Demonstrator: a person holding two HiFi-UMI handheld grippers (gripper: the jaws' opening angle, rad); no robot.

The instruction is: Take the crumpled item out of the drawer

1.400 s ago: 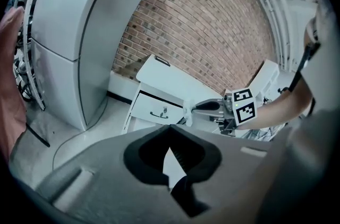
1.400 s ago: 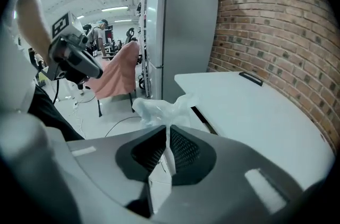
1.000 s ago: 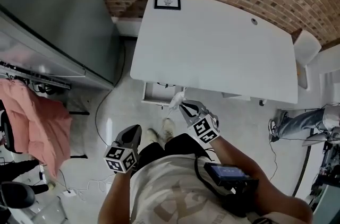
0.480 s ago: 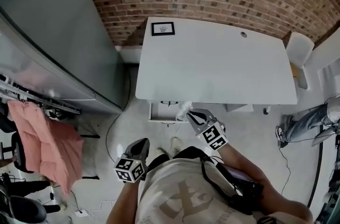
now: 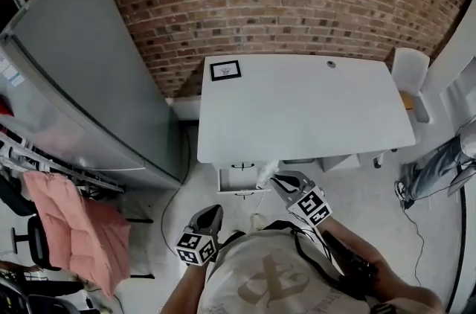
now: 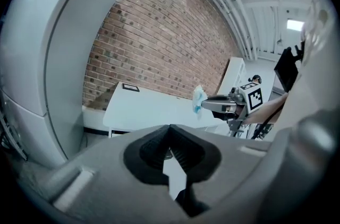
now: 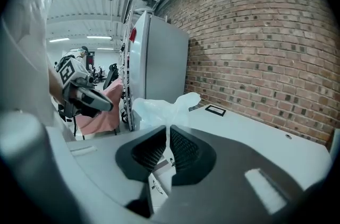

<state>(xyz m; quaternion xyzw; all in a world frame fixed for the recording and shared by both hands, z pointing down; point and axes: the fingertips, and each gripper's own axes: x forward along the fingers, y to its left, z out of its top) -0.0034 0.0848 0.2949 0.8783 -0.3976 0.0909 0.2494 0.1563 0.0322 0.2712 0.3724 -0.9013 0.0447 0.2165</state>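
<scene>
**Crumpled item lifted clear, pinched in the right fingers**

Nearest the person, the left gripper (image 6: 170, 130) hangs low by the body. Its fingers are pressed together with nothing between them, and it takes no part in the grip.

A little further out, the right gripper (image 7: 168, 130) has its fingers nearly closed on a thin fold of the crumpled item (image 7: 159, 109). This is a pale, translucent wad, plastic film by the look of it. Most of the wad billows just beyond and above the fingertips, and only the pinched neck sits between the pads. In the head view the wad is at the fingertips, over the front edge of the bench (image 5: 297, 104).

Just below and beyond the right fingers, the drawer (image 5: 239, 178) stands pulled out under that edge. The item looks to be out of it and touching neither the drawer nor the bench.

The removal itself therefore seems done, and the step in hand is carrying the item away. The next move calls for a steady pinch, because the hold is on a thin fold that could slip. It also needs a spot to set the item down, most likely the bare bench top ahead of the fingers. Closing the drawer may fall to the free left gripper.

Farthest from the fingers are a small frame (image 5: 225, 70) at the bench's back corner and the brick wall (image 5: 260, 0).
</scene>
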